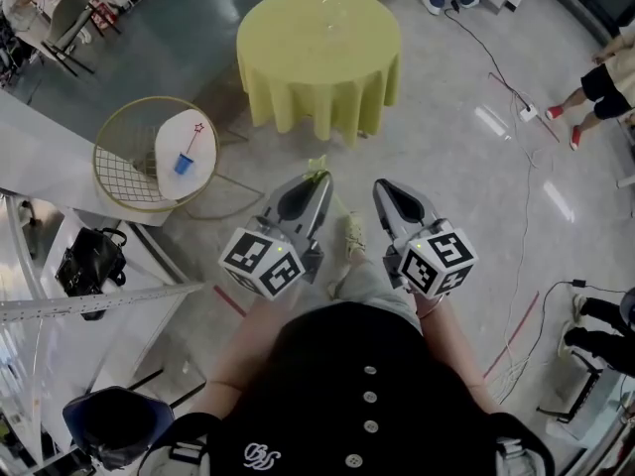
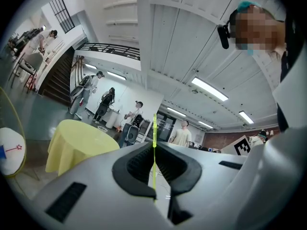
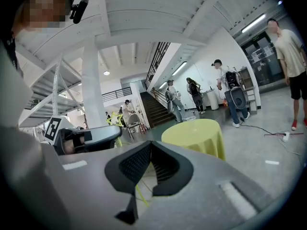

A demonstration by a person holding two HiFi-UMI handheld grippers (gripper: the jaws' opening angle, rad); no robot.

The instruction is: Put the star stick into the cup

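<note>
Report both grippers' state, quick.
Left gripper: jaws closed on the star stick.
Right gripper: jaws closed, nothing between them.

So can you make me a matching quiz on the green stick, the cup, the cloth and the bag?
Things:
1 green stick
2 cup
3 cloth
4 bag

Place, colour or state:
A black
B clamped in the left gripper
C hanging in folds
D on the small white table

Pairs: 1-B, 2-D, 3-C, 4-A.
</note>
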